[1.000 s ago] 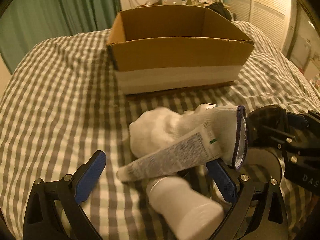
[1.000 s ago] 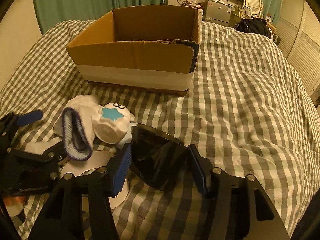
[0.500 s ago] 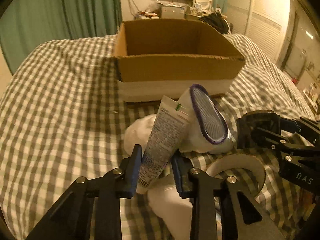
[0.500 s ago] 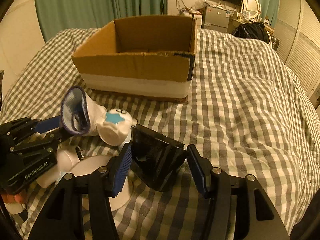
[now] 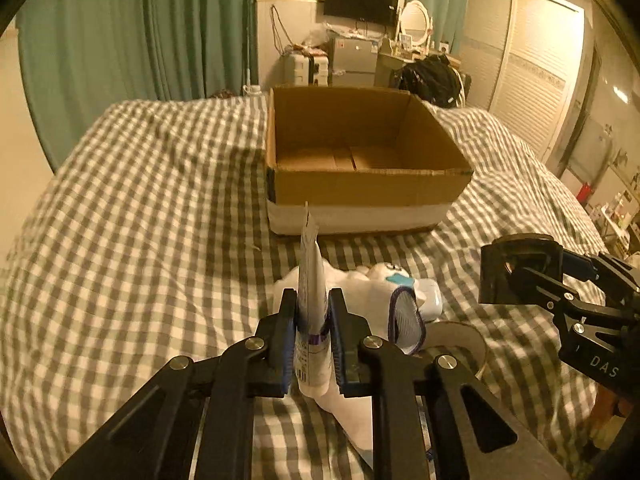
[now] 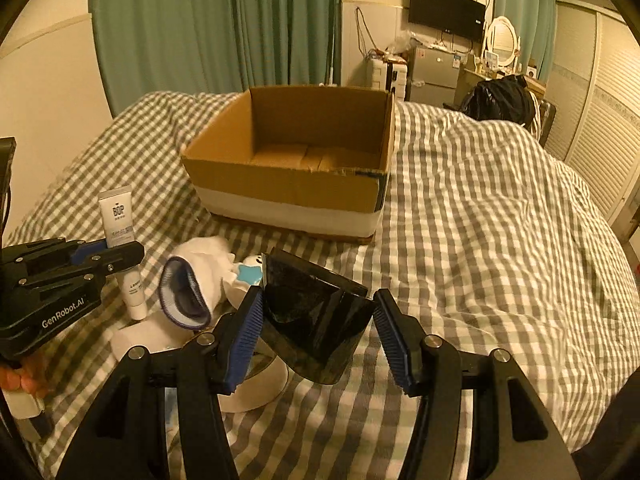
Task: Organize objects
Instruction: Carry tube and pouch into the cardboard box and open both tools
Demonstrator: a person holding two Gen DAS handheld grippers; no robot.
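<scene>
An open, empty cardboard box stands on the checked bed; it also shows in the right wrist view. My left gripper is shut on a white cream tube, held upright above the bed; the tube and the left gripper also show in the right wrist view. My right gripper is shut on a dark glossy black container, lifted off the bed; it appears at the right of the left wrist view. White socks with a purple cuff lie between the grippers.
A white plush toy with a blue star, a white bottle and a white tape roll lie on the bed near the socks. Green curtains, a fridge and a wardrobe stand beyond the bed.
My left gripper closed on the tube, lifted it and turned it upright. My right gripper rose with the black container. Both views now look down into the box.
</scene>
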